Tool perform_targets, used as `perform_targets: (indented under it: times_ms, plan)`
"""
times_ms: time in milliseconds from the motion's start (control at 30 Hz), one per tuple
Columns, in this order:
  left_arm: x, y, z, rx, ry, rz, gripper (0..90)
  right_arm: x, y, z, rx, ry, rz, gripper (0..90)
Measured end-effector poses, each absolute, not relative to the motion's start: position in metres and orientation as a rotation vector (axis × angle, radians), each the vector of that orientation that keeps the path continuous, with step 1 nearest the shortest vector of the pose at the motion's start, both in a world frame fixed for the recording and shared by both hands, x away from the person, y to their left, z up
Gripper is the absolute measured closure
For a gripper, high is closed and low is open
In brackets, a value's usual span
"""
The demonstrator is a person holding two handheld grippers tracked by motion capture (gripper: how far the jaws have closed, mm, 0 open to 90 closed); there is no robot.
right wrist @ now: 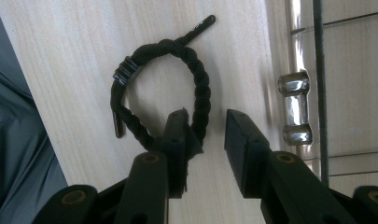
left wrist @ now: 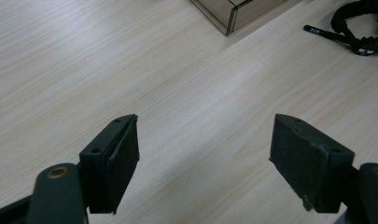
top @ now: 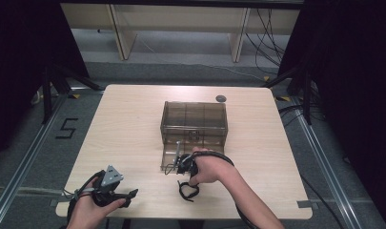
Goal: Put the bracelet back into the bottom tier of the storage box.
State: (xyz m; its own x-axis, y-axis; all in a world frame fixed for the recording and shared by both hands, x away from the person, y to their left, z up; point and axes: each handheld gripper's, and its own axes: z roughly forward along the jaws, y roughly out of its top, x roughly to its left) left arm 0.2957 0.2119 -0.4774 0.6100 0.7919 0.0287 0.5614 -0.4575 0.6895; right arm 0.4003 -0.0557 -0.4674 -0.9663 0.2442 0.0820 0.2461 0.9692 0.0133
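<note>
Thing in hand: a black braided cord bracelet [right wrist: 177, 79], lying flat on the surface [top: 128, 129] near its front edge, just in front of the open smoky-brown plastic box [top: 194, 121].
Build: twisted rope loop, a ribbed metal clasp [right wrist: 126, 70] on one side, a loose stiff tail [right wrist: 198, 25] sticking out past the knot.
Likely handling: light, soft and limp; it should sag and swing once lifted, not hold its ring shape. The weave looks grippy, so slipping seems unlikely.
Where to take hold: across the thick rope, on the side away from the clasp; the clasp is hard and small and may twist out.
Right gripper [right wrist: 210, 135]: jaws partly spread and pressing on nothing; one pad sits inside the loop, the rope running through the gap.
Left gripper [left wrist: 205, 154]: jaws wide apart over bare wood, well apart from the bracelet, which lies far off at its view's upper edge.
Box: lid folded down toward the person, with a shiny knob [right wrist: 295, 107]; inner dividers appear to make compartments, though the tint blurs them.
Risk: a shallow pinch may catch only a few strands.
</note>
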Motion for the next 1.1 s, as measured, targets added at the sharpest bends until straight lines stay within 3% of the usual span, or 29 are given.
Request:
perform_targets:
  times_ms: [867, 1100]
  plan:
    - [0.2959, 0.2122, -0.4773, 2.19, 1.057, 0.466, 23.9, 0.4053, -0.0489, -0.4718, -0.322, -3.075, 0.011, 83.4]
    - [0.2952, 0.2116, -0.4771, 2.181, 1.055, 0.458, 23.9, 0.4031, -0.0478, -0.4713, -0.416, -3.047, 0.054, 82.9]
